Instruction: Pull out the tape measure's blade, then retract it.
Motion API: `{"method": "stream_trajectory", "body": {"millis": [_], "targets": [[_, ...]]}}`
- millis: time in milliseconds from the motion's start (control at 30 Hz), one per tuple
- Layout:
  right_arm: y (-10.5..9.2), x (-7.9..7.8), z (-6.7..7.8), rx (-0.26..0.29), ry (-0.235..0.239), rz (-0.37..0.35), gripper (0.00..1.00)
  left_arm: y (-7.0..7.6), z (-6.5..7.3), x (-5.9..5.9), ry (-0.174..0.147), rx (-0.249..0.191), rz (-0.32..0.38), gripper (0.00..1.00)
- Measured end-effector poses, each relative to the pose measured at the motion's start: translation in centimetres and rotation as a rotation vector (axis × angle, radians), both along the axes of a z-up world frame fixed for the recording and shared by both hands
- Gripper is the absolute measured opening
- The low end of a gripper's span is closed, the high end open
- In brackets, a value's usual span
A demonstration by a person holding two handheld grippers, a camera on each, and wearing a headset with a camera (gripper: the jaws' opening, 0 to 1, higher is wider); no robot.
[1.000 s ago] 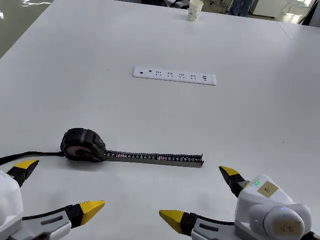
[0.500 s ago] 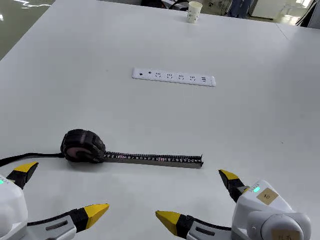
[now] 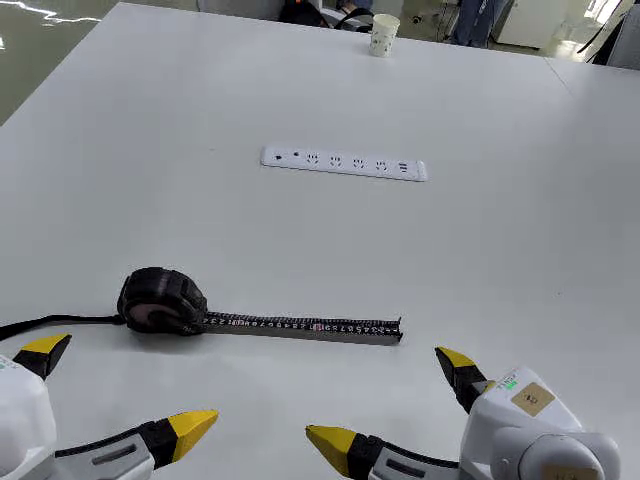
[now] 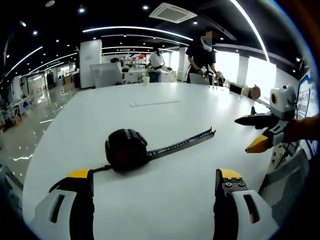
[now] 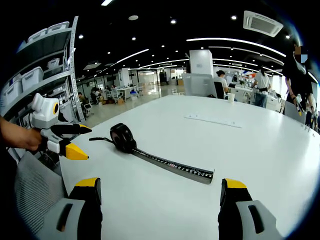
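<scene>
While the tape measure (image 3: 162,300) blade (image 3: 300,327) pointed to 3 o'clock, left gripper (image 3: 122,382) and right gripper (image 3: 388,396) hovered (jaws spread).

Open-plan office: ceiling strip lights (image 4: 135,27), shelving (image 5: 34,75), white table (image 3: 300,90).

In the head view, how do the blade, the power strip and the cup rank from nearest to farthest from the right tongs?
From the right tongs:
1. Blade, lying just ahead, its free end closest.
2. Power strip, farther ahead at mid-table.
3. Cup, near the table's far edge.
</scene>
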State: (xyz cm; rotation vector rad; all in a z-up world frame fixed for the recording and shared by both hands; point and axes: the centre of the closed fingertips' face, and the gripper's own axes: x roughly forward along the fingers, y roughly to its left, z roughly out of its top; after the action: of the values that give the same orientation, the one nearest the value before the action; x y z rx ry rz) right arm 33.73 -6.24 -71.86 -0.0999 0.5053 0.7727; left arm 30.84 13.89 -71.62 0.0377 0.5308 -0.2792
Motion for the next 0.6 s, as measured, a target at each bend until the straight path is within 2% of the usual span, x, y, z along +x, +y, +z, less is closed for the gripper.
{"method": "stream_trajectory", "body": {"millis": [600], "targets": [[-0.04, -0.38, -0.21, 0.009, 0.017, -0.012, 0.99, -0.13, 0.53, 0.34, -0.004, -0.003, 0.016, 0.99]]}}
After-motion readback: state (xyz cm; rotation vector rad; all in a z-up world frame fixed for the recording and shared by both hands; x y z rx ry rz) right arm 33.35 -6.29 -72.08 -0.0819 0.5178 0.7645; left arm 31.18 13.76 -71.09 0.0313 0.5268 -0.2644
